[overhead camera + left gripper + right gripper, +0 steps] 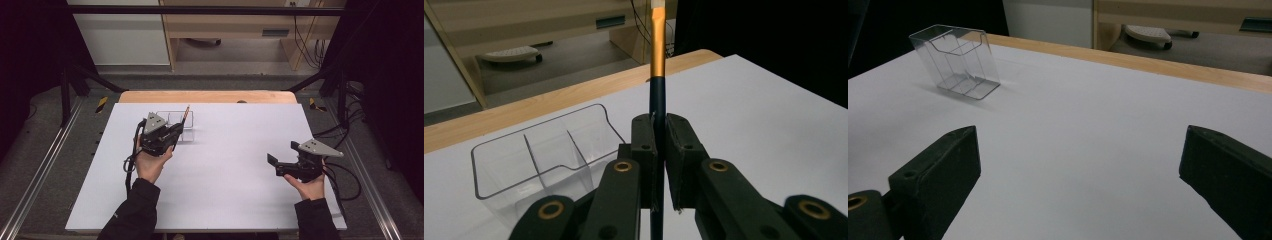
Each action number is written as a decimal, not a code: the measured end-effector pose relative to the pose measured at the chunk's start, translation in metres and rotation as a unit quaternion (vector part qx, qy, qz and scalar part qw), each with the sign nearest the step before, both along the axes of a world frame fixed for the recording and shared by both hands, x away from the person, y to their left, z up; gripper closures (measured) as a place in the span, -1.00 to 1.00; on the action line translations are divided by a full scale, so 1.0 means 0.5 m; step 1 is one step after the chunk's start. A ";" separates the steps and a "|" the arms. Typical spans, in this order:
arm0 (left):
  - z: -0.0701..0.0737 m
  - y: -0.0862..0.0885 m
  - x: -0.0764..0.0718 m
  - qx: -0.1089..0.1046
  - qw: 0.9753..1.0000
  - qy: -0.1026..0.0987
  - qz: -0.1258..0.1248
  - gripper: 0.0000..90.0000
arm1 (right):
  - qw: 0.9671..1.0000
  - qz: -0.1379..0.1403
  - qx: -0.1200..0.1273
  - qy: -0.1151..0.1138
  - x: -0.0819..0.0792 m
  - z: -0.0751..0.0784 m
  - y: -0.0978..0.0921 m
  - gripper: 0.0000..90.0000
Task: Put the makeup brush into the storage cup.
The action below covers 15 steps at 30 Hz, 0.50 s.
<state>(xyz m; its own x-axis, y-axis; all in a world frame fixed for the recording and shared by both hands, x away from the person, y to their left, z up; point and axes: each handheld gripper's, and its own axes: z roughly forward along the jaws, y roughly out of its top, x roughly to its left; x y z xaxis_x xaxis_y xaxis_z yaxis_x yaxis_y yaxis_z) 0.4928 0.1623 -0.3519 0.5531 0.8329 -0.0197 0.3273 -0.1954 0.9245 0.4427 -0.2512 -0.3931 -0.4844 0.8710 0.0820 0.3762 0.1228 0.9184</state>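
Left gripper (176, 131) has its jaws clamped on a pencil (656, 75), gripping the dark shaft low down so the orange end sticks up past the pads. It's held right next to the clear holder (541, 155), which sits on the white table (230, 180) toward the far left. So I'd say the pickup part is done and what's left is getting the pencil over a slot and letting go; none of the three compartments has anything in it yet.

Right gripper (272, 165) is well off on the other side with jaws wide apart, holding nothing, just hanging near the table.

High view only gives you a sliver of the pencil, poking up by the holder (181, 125). Left gripper view is where you actually see the grip. Right gripper view gives a clean side look at the holder (955, 62), showing it leans back.
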 end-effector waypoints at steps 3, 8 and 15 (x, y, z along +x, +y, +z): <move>0.003 0.006 0.001 -0.008 1.000 -0.007 0.007 0.83 | 1.000 0.000 -0.001 0.001 0.001 -0.002 0.002 -0.92; 0.007 0.014 0.007 -0.014 1.000 -0.015 0.016 0.83 | 1.000 0.001 -0.004 0.003 0.002 -0.003 0.004 -0.92; 0.011 0.030 0.026 -0.020 0.999 -0.020 0.034 0.83 | 1.000 0.001 -0.004 0.003 0.002 -0.003 0.006 -0.92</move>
<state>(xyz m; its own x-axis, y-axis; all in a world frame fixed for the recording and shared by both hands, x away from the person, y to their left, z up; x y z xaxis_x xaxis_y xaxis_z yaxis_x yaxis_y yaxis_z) 0.5056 0.1771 -0.3463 0.4970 0.8671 -0.0321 0.3004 -0.1373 0.9439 0.4436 -0.2483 -0.3948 -0.4864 0.8702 0.0783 0.3808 0.1305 0.9154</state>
